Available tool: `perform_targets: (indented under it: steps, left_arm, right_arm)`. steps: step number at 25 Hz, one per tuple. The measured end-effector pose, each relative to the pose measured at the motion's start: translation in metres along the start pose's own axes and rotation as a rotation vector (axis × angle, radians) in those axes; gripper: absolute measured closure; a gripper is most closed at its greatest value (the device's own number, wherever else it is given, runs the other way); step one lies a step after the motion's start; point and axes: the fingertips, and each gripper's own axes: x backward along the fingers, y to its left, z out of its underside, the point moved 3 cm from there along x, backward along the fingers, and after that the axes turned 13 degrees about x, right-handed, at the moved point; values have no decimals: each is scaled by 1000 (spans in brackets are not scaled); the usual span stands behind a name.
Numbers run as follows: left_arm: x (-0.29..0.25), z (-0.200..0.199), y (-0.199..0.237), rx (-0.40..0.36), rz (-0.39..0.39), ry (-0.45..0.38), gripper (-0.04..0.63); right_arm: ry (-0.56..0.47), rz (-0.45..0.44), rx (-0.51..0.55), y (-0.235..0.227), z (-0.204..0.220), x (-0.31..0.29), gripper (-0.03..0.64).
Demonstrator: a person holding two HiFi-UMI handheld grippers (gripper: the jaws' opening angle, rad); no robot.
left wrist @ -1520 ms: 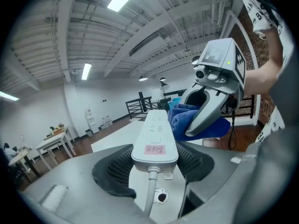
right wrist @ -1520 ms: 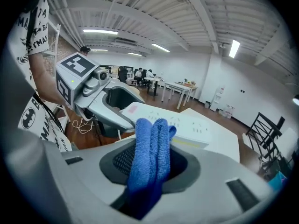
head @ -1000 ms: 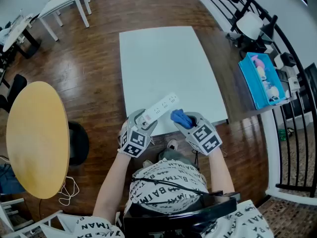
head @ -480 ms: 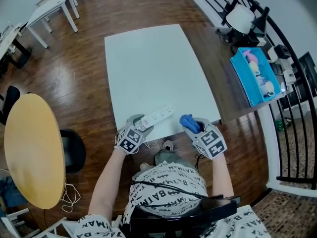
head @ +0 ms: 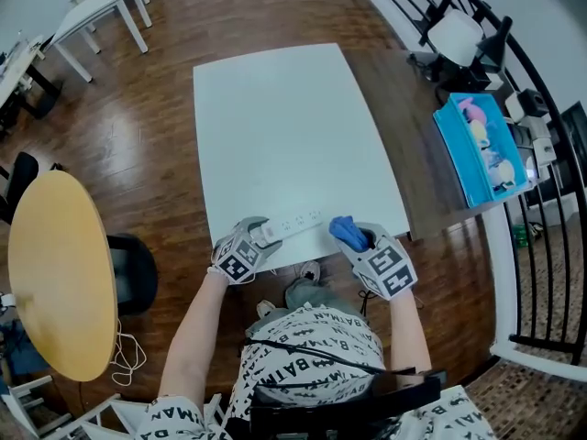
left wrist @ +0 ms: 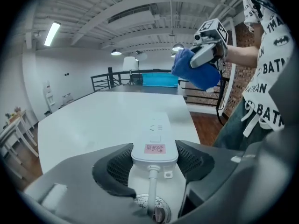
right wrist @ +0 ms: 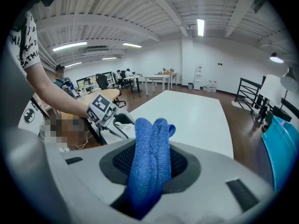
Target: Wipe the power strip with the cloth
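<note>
My left gripper [head: 260, 236] [left wrist: 154, 155] is shut on the cord end of a white power strip [head: 292, 225] [left wrist: 156, 141], which reaches out over the near edge of the white table [head: 284, 126]. A pink label sits on the strip's near end. My right gripper [head: 359, 240] [right wrist: 152, 164] is shut on a folded blue cloth [head: 345, 232] [right wrist: 148, 164]. The cloth hangs just off the strip's far end, at the table's front edge. In the left gripper view the cloth [left wrist: 194, 69] hovers above and to the right of the strip.
A round yellow table [head: 60, 269] and a dark chair [head: 133, 273] stand at the left. A blue bin [head: 481, 149] sits on the dark floor strip at the right, beside a black railing [head: 541, 200]. White desks [head: 92, 7] are at the far left.
The strip has swung down from a slant to lie nearly level along the table's front edge. The cloth has stayed close beside its far end.
</note>
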Motion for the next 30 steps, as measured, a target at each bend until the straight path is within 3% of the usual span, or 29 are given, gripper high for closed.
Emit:
perform_targets:
  steps: [5, 8, 11, 14, 19, 21, 22, 24, 25, 27, 30]
  left_arm:
    - [-12, 25, 4, -33, -20, 116, 311]
    - [-15, 29, 7, 9, -26, 125, 308]
    - [-16, 30, 11, 62, -42, 121, 255]
    - [-7, 22, 10, 94, -51, 69, 222]
    - [30, -1, 12, 184, -125, -112, 222]
    - [52, -8, 18, 236, -217, -186, 277]
    - [64, -10, 22, 263, -281, -214, 342]
    - [85, -11, 28, 320, -387, -251, 553]
    - [93, -11, 28, 357, -401, -266, 595]
    - [101, -11, 23, 433, -368, -307, 595]
    - [110, -14, 16, 484, -356, -351, 595]
  right_arm:
    - [-12, 10, -17, 3, 0, -13, 482]
    - [-23, 41, -62, 3, 0, -19, 482]
    - [-21, 56, -104, 2, 8, -23, 482]
    - [-16, 73, -127, 0, 14, -26, 483]
    - [3, 83, -120, -2, 18, -32, 483]
    - [-3, 87, -130, -2, 17, -33, 483]
    - [-6, 91, -136, -3, 16, -33, 483]
    - [-9, 97, -144, -2, 14, -32, 483]
    - [-11, 100, -147, -2, 13, -32, 483]
    - [-17, 108, -148, -1, 11, -31, 483]
    - [-22, 119, -150, 3, 8, -31, 483]
